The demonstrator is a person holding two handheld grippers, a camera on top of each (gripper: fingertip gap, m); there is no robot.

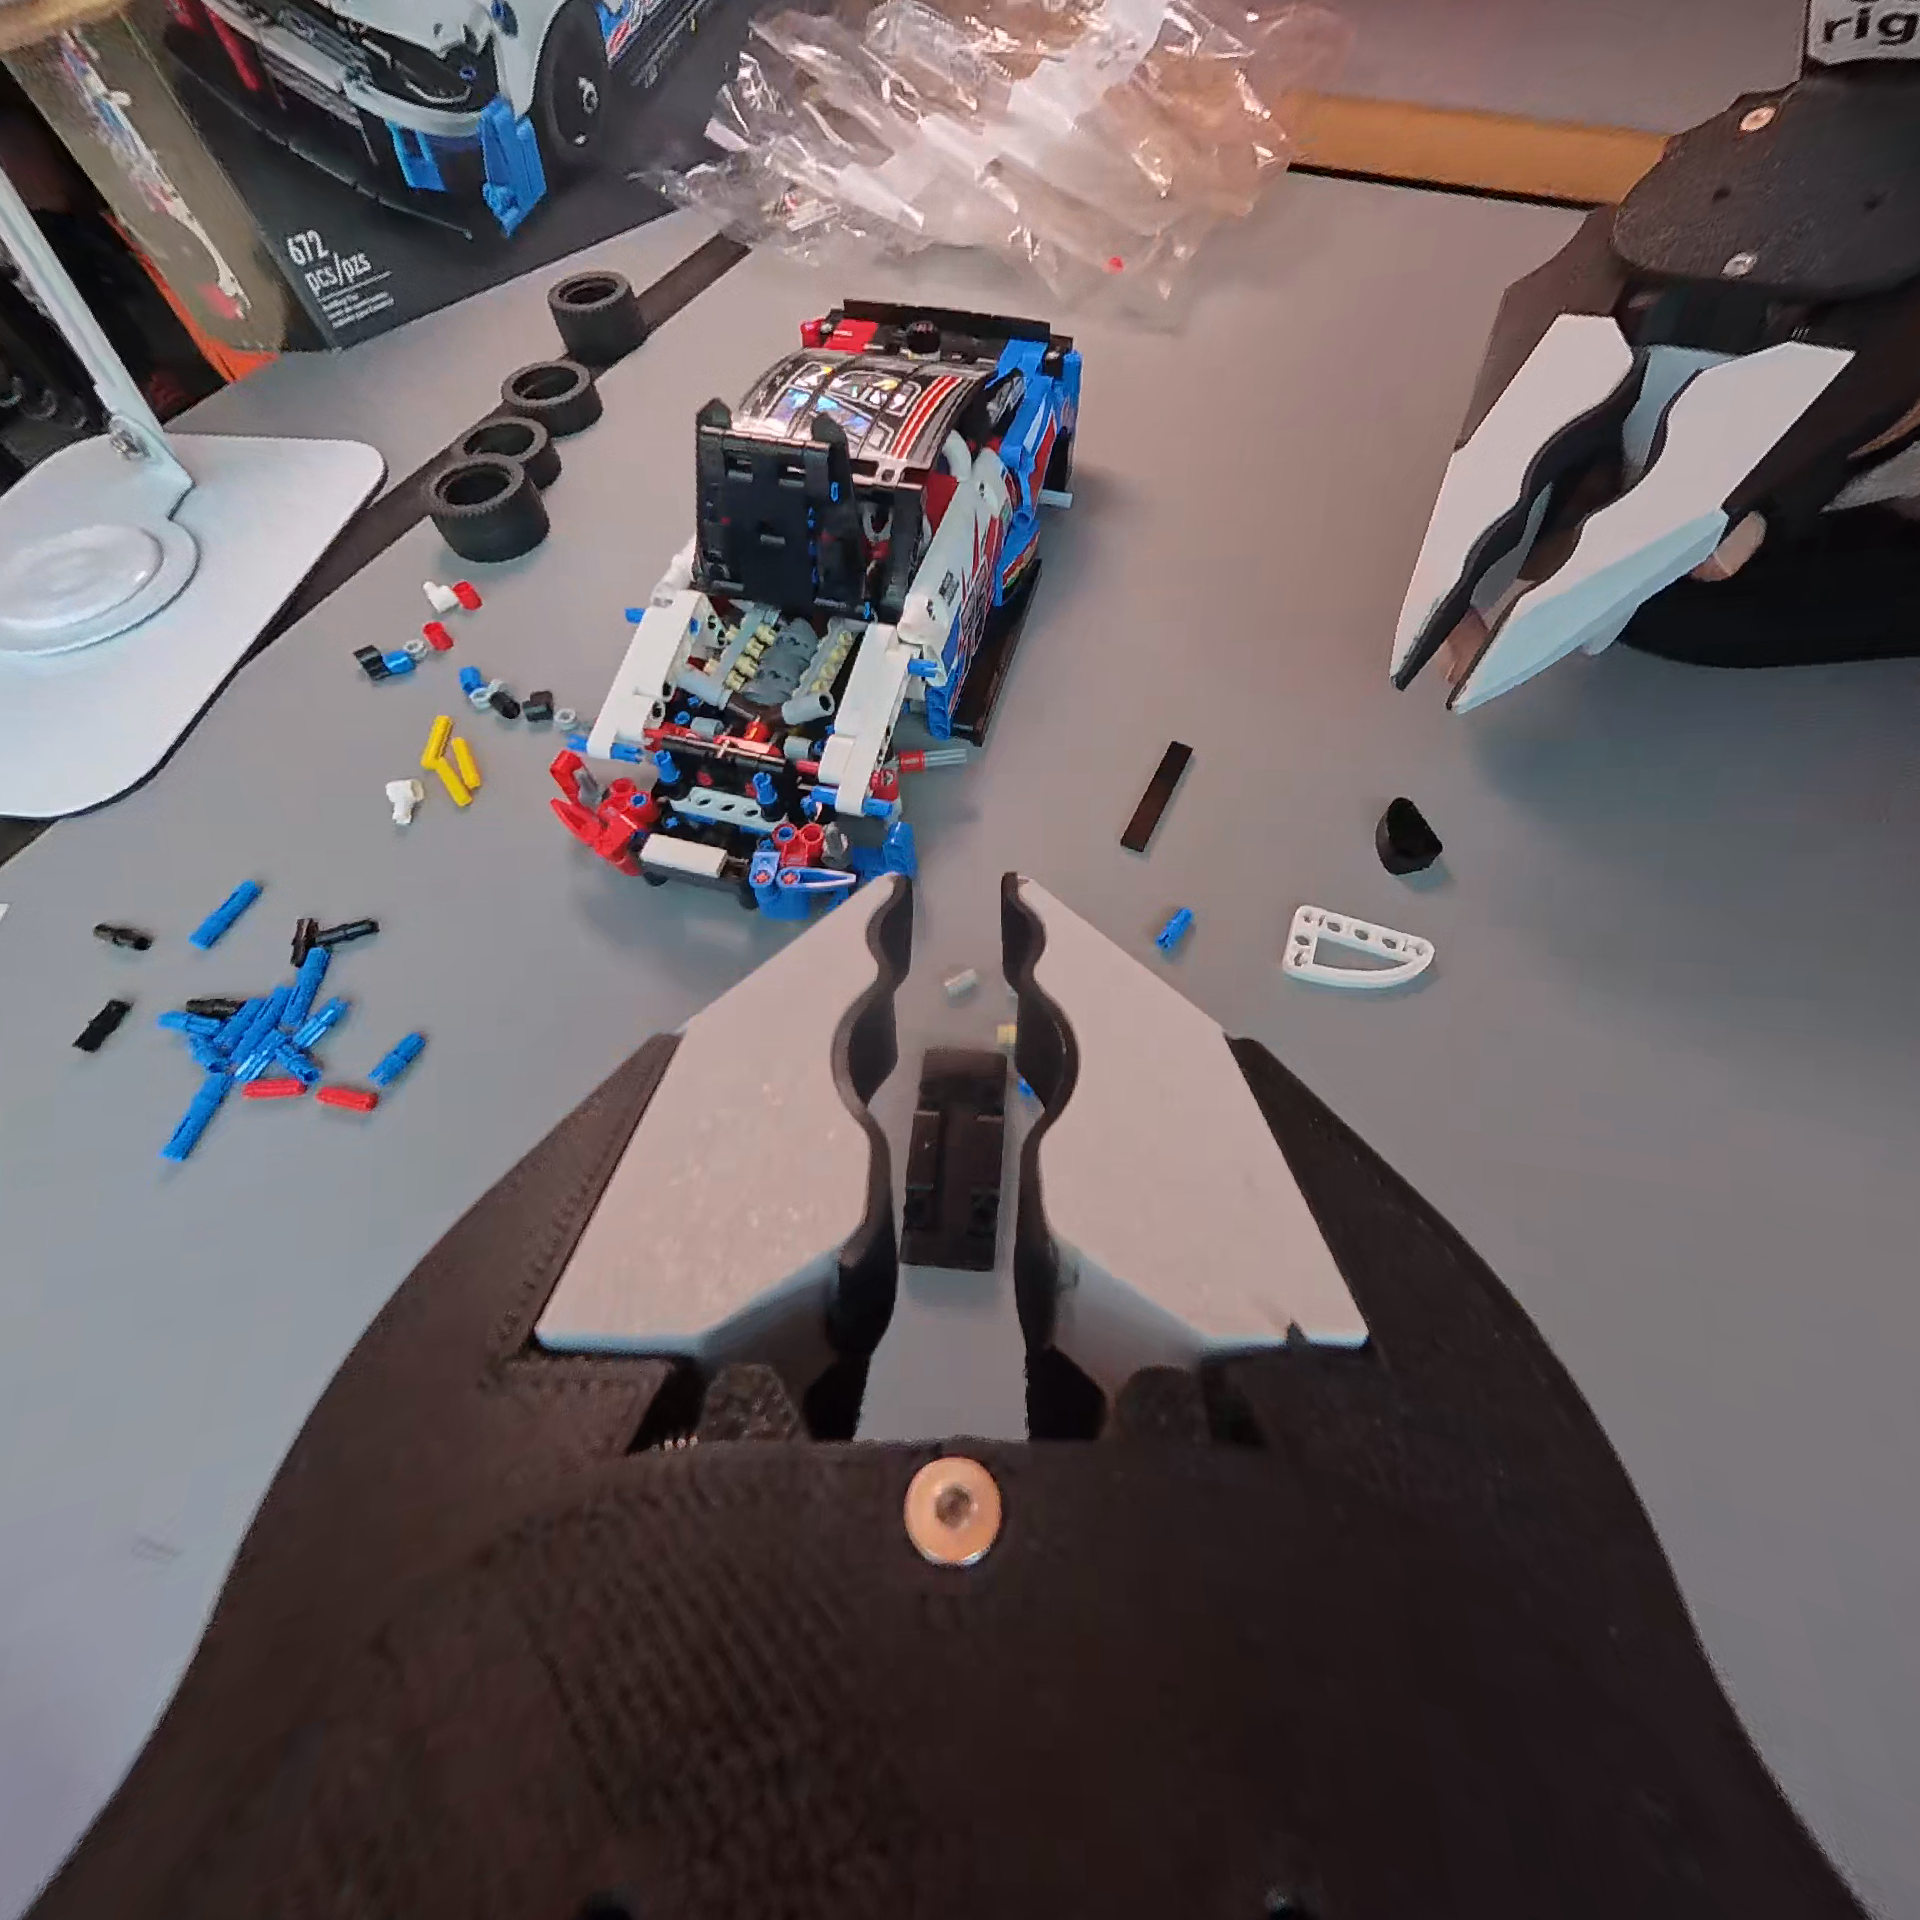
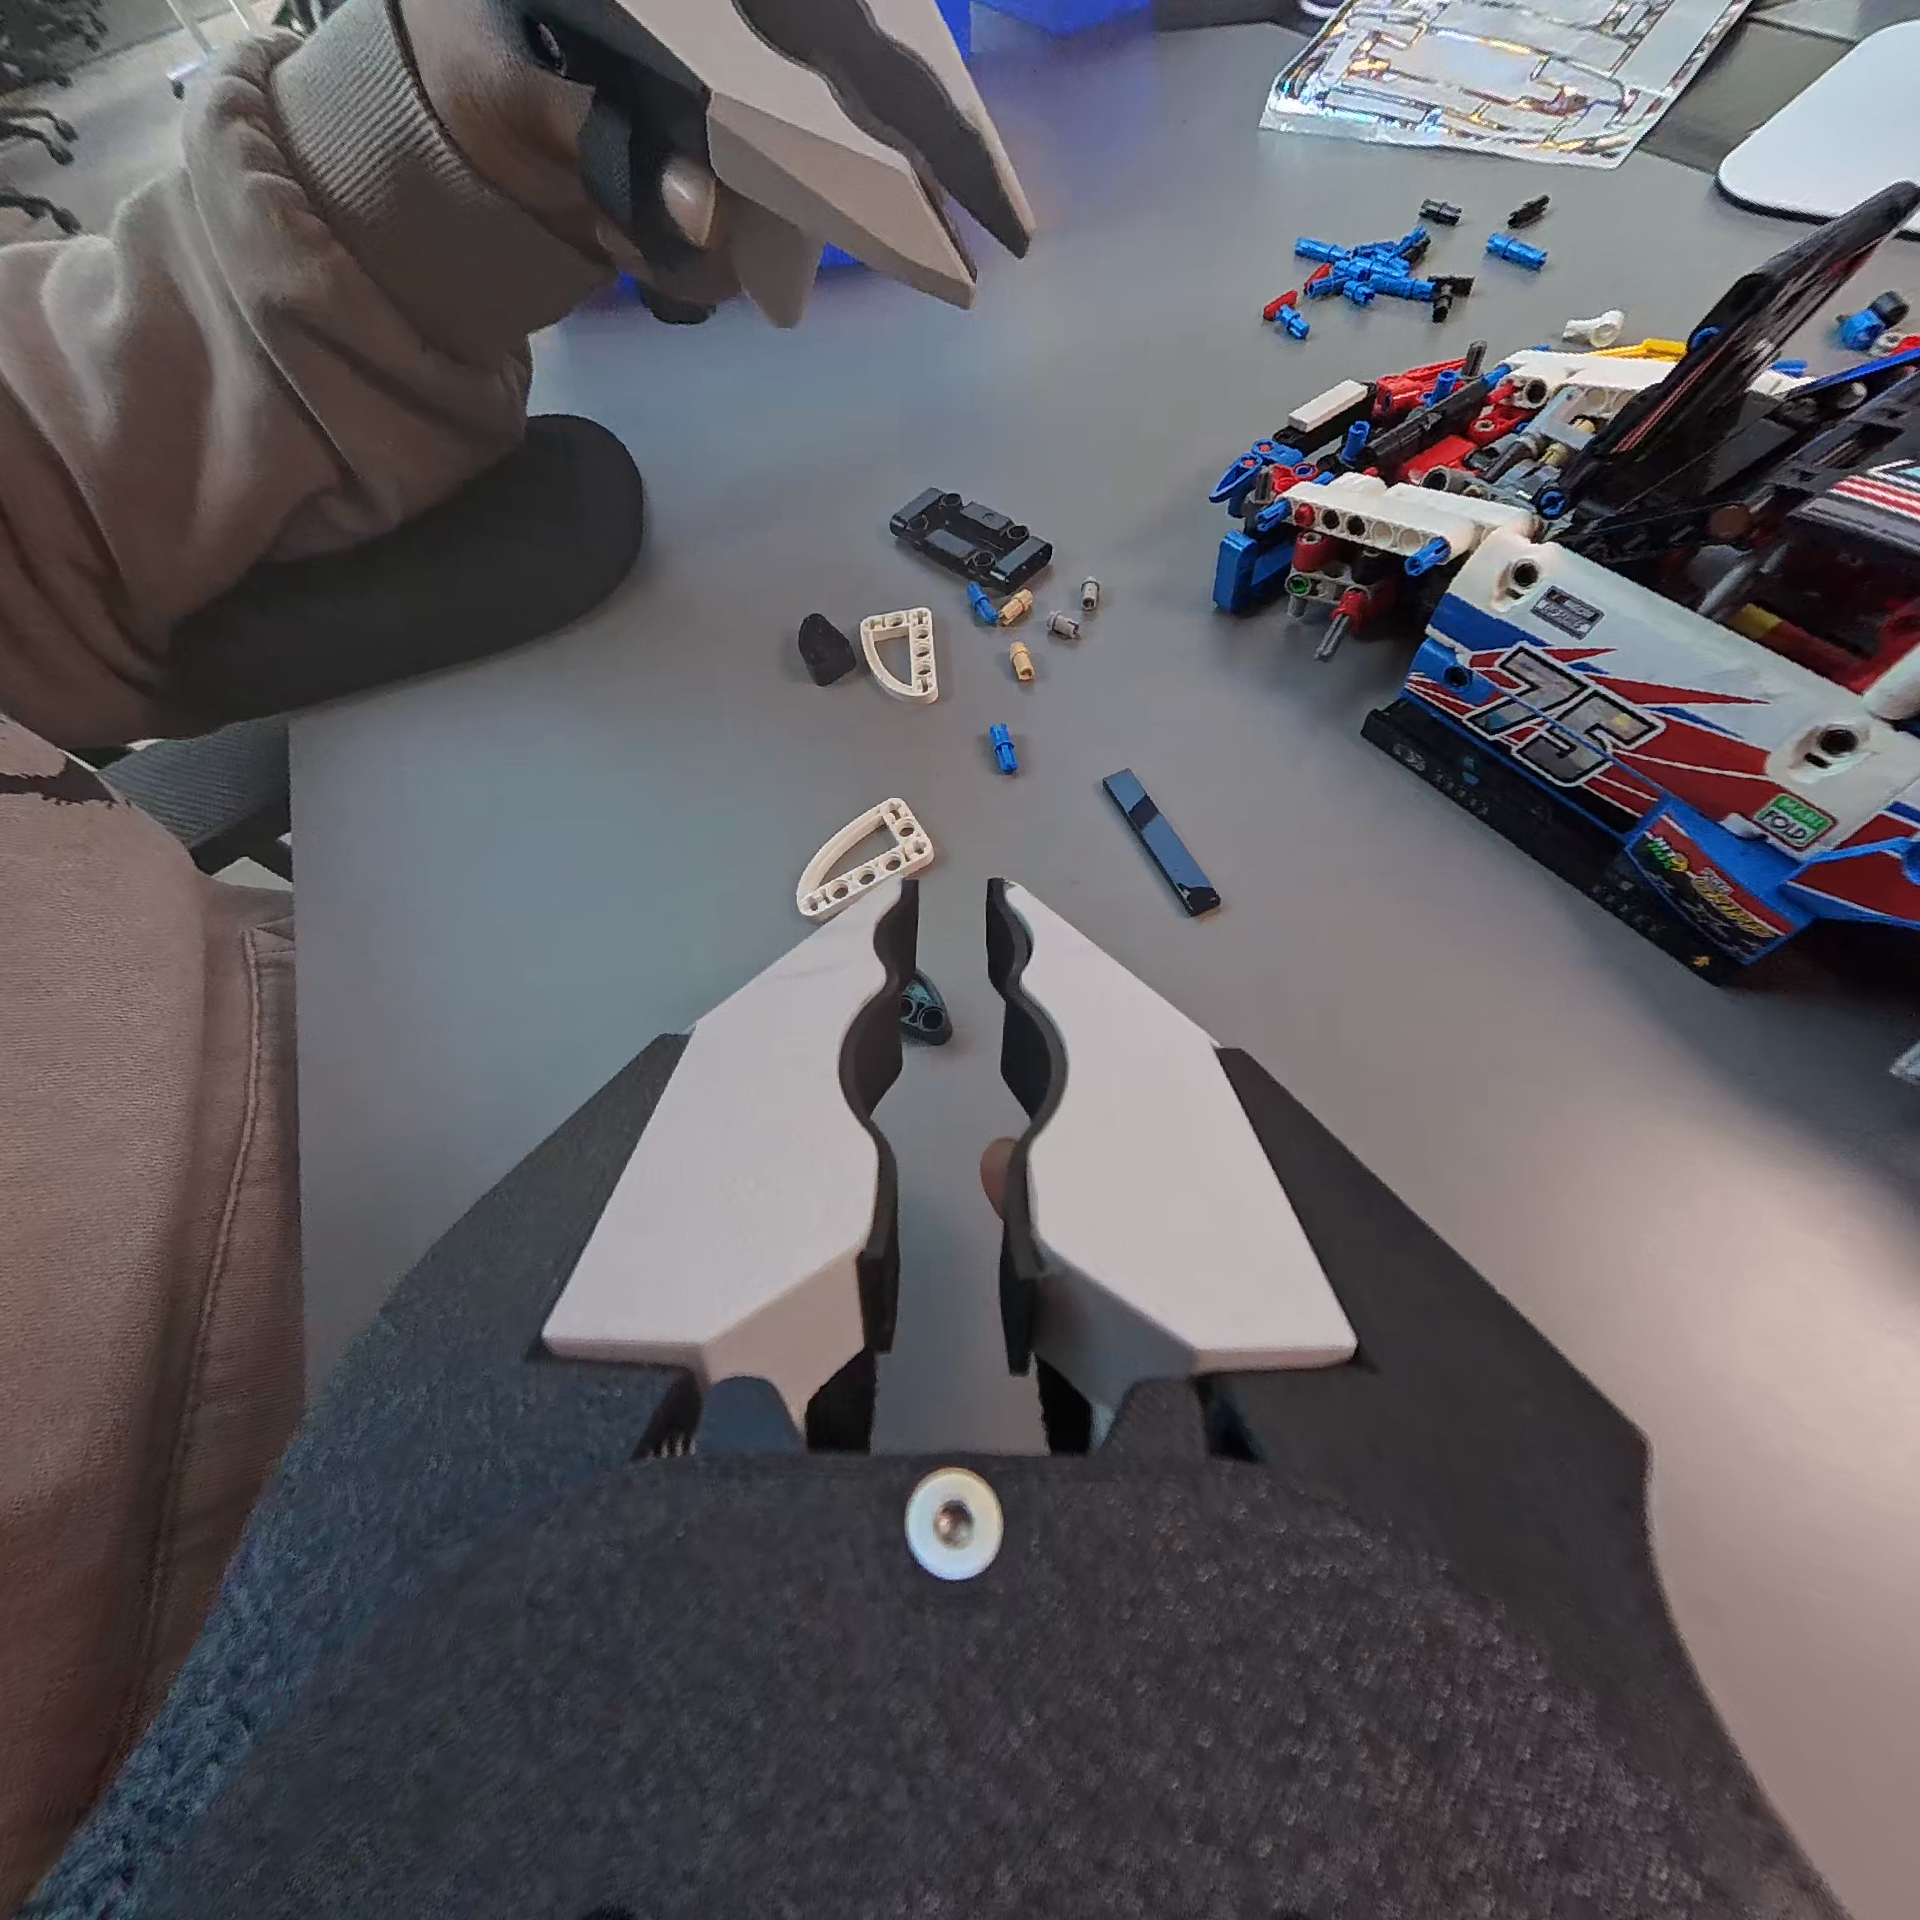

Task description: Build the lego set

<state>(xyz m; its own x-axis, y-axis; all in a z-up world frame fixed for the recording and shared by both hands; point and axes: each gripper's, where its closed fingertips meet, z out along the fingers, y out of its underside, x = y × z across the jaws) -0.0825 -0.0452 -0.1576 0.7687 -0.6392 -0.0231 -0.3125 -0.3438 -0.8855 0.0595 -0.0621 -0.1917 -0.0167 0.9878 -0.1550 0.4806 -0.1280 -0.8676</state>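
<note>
Grey and matte, the counter (image 1: 1351, 1195) carries a half-built lego car (image 1: 831, 582), white, blue and red with its black hood panel tilted up, standing near the middle with its open front end turned toward the left claw (image 1: 956, 904). Behind the car, toward the far edge, lie crumpled clear plastic bags (image 1: 997, 135), and the set's box (image 1: 374, 156) stands at the far left corner. Four black tyres (image 1: 520, 447) sit in a row left of the car. The left claw hangs low over the counter, narrowly parted and gripping nothing; a black frame piece (image 1: 954, 1153) lies on the counter under the gap between its fingers. The right claw (image 2: 953, 899) is also narrowly parted and empty, with a white curved panel (image 2: 864, 857) just beside its left fingertip and a small dark connector (image 2: 925, 1013) on the counter below. A black flat tile (image 2: 1161, 842) lies between the right claw and the car. Farther out sit a second white curved panel (image 2: 902, 652), a black wedge piece (image 2: 825, 648), and scattered blue pins (image 1: 249, 1029) near the counter's left edge.
</note>
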